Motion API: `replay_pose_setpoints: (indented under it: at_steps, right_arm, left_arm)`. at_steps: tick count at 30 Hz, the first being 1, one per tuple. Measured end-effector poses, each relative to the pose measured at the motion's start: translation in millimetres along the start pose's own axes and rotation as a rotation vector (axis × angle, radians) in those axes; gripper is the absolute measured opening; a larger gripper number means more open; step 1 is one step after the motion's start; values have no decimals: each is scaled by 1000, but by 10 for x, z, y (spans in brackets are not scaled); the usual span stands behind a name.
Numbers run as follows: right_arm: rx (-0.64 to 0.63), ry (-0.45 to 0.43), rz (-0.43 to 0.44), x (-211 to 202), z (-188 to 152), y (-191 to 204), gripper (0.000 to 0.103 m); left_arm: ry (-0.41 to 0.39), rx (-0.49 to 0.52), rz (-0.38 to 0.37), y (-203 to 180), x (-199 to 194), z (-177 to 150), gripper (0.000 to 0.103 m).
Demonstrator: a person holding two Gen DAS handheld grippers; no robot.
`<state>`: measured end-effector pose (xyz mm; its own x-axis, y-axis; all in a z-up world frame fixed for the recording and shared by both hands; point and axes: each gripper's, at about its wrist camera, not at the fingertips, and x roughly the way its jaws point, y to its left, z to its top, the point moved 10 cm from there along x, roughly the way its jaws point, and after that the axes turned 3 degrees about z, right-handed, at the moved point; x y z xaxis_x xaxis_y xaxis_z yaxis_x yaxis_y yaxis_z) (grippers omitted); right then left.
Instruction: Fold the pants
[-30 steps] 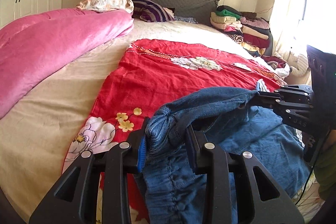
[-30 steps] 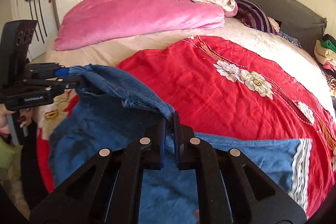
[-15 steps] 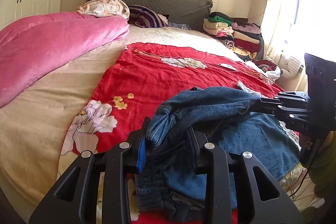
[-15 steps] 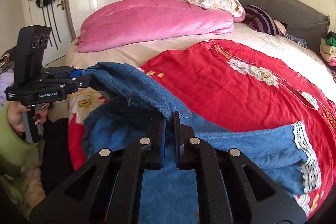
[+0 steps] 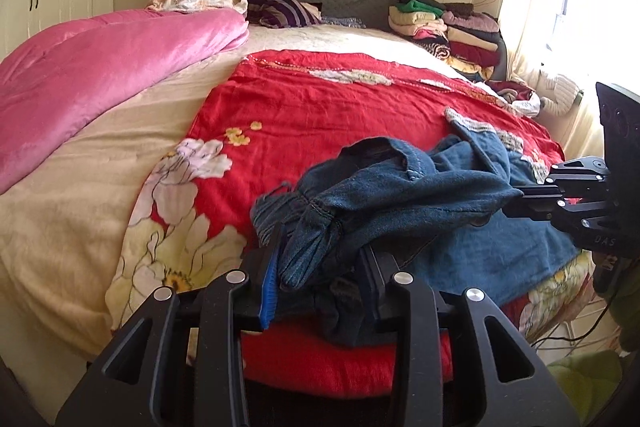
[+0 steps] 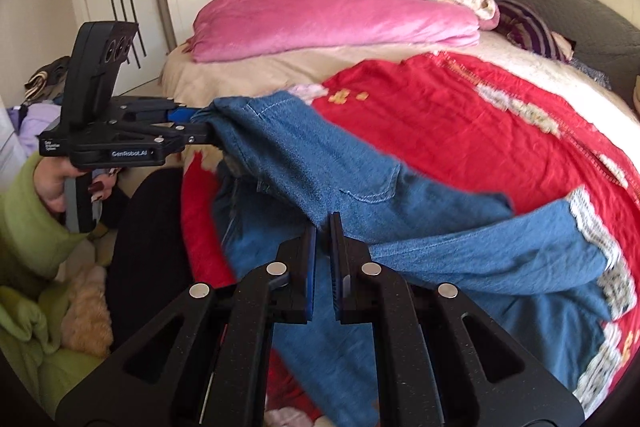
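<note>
Pants: we see blue jeans (image 5: 400,195) bunched up at the near edge of the bed, on top of the red flowered blanket (image 5: 320,107). The waist end is lifted off the blanket between our two grippers. The legs, with pale lace trim at the ends, lie to the right in the right wrist view.
Left gripper (image 5: 320,279): its jaws are partway apart with a thick bunch of the waistband between them. They have just been opening a little. We think the pads still press the cloth, but the folds hide part of it.
Right gripper (image 6: 323,247): its jaws are pinched almost together on a thin edge of the jeans.
Far left: a pink quilt (image 5: 100,67) lies folded on the bed.
Far right: a pile of folded clothes (image 5: 448,31) sits by the headboard.
Person: a hand (image 6: 52,183) in a green sleeve holds the left gripper's handle.
</note>
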<state>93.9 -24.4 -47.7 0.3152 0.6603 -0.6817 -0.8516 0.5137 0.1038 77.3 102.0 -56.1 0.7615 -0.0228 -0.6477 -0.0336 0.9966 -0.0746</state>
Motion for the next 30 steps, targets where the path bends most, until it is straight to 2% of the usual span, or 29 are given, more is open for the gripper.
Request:
replay_pose_setpoints:
  at_steps: [8,12,16,20,22,26,28,30]
  right_arm:
    - [-11,57,34,102,-263,168,2]
    - [1,74,62,128,-331,211,3]
    - [-18,89,70,154,-385,274,3]
    - [-9,101,84,197,-447,300,3]
    - [-15,111,90,223,-479,330,3]
    - [-16,120,99,251,-513,381,3]
    - [-22,130,96,265,-539,395,3]
    - [-24,150,95,274,-577,402,5]
  left_arm:
    - [49,2,21,68,6,-230,43]
    - [53,-61,5,209,-85,-306,50]
    - [43,-126,41,427,-185,-332,48]
    - [-13,-168,55,552,-377,-200,46]
    - [-29,-167,50,522,-418,-123,39]
    - [-53,-140,-12,221,-361,77,37]
    - [-44,-107,-41,30,-230,116,37]
    - [5,-72,-16,-68,-29,15,37]
